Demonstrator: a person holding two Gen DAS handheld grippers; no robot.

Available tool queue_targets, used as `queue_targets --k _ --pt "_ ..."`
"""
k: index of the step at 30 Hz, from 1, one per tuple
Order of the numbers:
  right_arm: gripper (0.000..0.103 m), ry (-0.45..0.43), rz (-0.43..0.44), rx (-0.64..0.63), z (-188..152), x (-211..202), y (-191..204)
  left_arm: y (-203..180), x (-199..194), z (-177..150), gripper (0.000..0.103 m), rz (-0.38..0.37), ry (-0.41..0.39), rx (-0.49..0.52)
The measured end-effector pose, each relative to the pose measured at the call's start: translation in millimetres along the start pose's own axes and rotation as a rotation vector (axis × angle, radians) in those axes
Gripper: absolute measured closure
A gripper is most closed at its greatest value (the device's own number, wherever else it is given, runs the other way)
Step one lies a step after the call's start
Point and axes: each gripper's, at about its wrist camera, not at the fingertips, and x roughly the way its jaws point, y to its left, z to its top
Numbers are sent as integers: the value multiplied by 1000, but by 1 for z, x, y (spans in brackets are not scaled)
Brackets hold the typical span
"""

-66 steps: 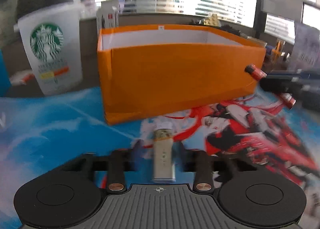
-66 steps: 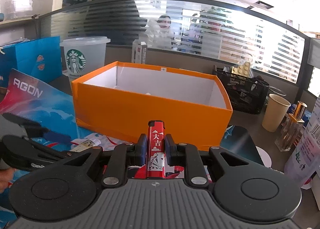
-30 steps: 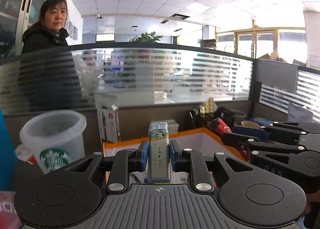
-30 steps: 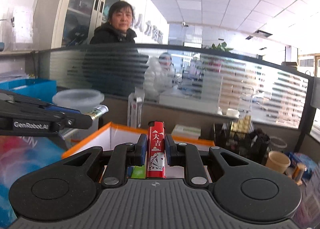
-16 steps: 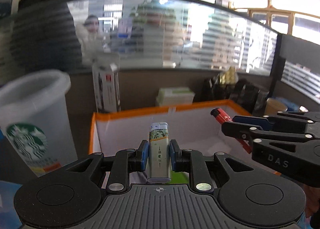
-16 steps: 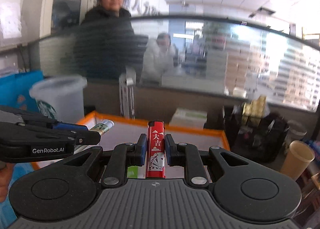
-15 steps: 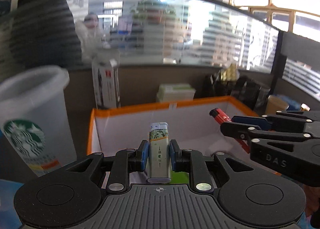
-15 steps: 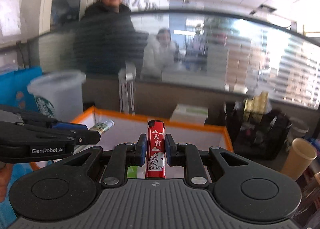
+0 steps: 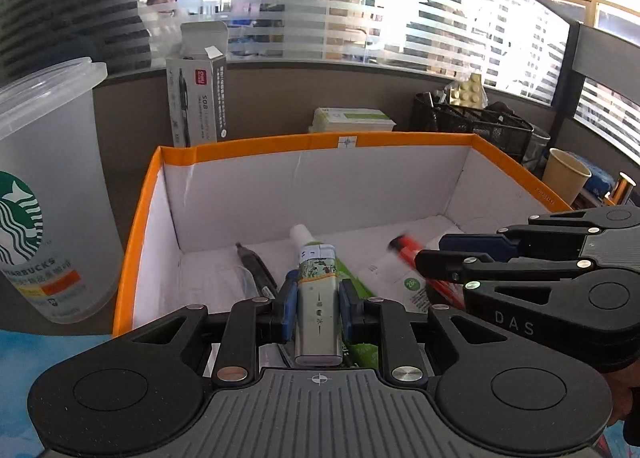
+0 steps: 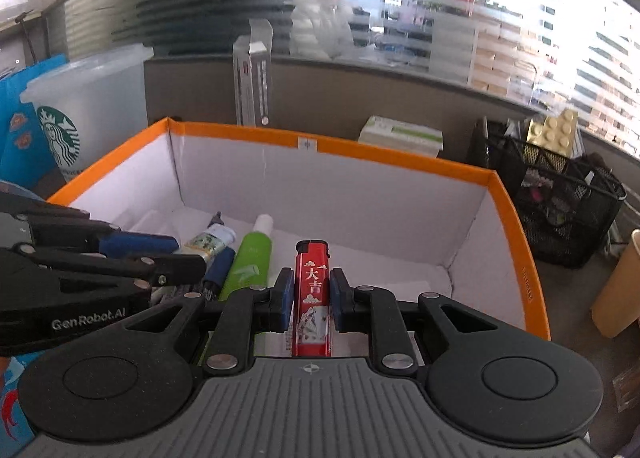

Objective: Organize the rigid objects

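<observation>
The orange box (image 9: pixel 348 141) now fills the centre of both wrist views, with its white floor in sight. A second ago only its far rim showed, low in the frame beneath the glass partition. Both grippers have therefore tipped downward and come in over the box opening.

The left gripper (image 9: pixel 318 308) sits at lower centre of the left wrist view. Its jaws are nearly closed and clamp the silver-green lighter (image 9: pixel 318 298) by its sides, as in the earlier frames. The right gripper (image 10: pixel 311 302) sits at lower centre of the right wrist view. Its jaws are almost fully closed on the red lighter (image 10: pixel 312 298), with the grip unchanged.

Each gripper enters the other's view from the side: the right one at the right edge of the left view, the left one at the left edge of the right view. They stand side by side above the box.

Items already on the box floor:
- a green tube (image 10: pixel 250 262), left of centre;
- a dark pen (image 9: pixel 256 270), further left.

Judgement: transport is complete and both lighters are positioned for release. The remaining step is opening the jaws over free floor space.
</observation>
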Motion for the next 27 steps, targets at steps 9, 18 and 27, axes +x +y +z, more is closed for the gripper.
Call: queue_targets --k 9,18,27 --pt "68 -58 -27 4 0 -14 -1 -1 -18 0 43 -27 -53 -1" --pt "56 -227 -52 55 0 -59 -1 -11 -76 -7 8 25 -249 27" --pt "25 -325 -56 95 -4 -82 4 -8 -92 -5 0 103 -323 4"
